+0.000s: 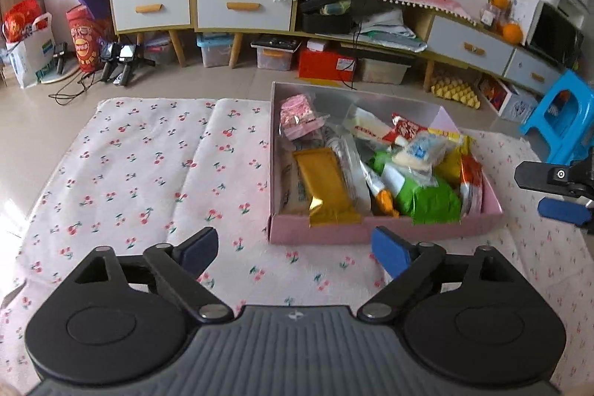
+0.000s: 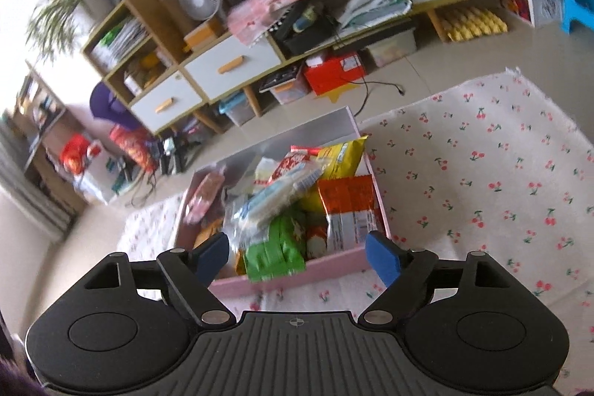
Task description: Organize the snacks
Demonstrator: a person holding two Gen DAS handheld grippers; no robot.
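Snacks sit heaped in the pink box [image 1: 382, 232]: gold packet [image 1: 326, 190] at its near-left, green packet [image 1: 427, 199] beside it, pale blue-and-white packet [image 1: 419, 151] on top of the pile, red-orange packet [image 2: 349, 203] and yellow bag [image 2: 341, 156] toward the far-right side. Packets overlap and lean at odd angles (no rows or sorting visible).

The box lies just ahead of both grippers, on the cherry-print cloth [image 1: 148, 173]. No loose snack shows on the cloth around it.

Left gripper [image 1: 295, 247]: jaws apart, nothing between them, short of the box's near wall. Right gripper [image 2: 297, 255]: jaws apart, empty, its tips framing the near wall.

Judgement: gathering looks finished or close to it; tidying inside the box may remain.
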